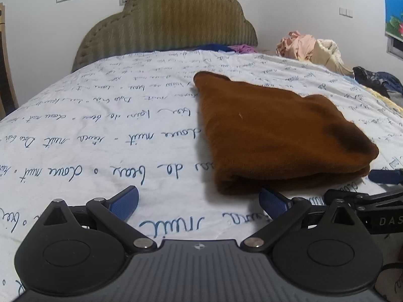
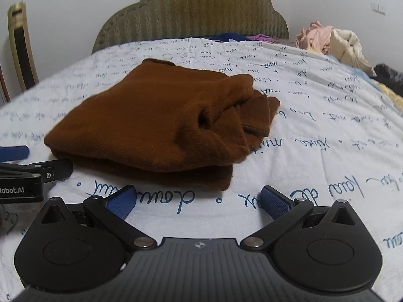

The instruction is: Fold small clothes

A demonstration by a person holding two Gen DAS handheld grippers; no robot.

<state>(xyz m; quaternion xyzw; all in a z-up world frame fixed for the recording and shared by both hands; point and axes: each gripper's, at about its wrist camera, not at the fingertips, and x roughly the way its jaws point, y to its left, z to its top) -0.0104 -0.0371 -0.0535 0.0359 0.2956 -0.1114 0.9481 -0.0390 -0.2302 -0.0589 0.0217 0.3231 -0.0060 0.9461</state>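
A brown fuzzy garment [image 1: 277, 130] lies folded in a thick stack on the white bedsheet with blue handwriting [image 1: 100, 125]. In the right wrist view the garment [image 2: 151, 125] shows its bunched sleeve ends at the right side. My left gripper [image 1: 199, 201] is open and empty, just in front of the garment's near left corner. My right gripper [image 2: 199, 201] is open and empty, just in front of the garment's near edge. Each gripper shows at the edge of the other's view, the right gripper [image 1: 385, 176] and the left gripper [image 2: 15, 152].
An olive padded headboard [image 1: 166, 25] stands at the far end. A pile of pink and cream clothes [image 1: 309, 47] and dark clothes [image 1: 377, 80] lie at the far right of the bed. A wooden chair [image 2: 21, 45] stands at the left.
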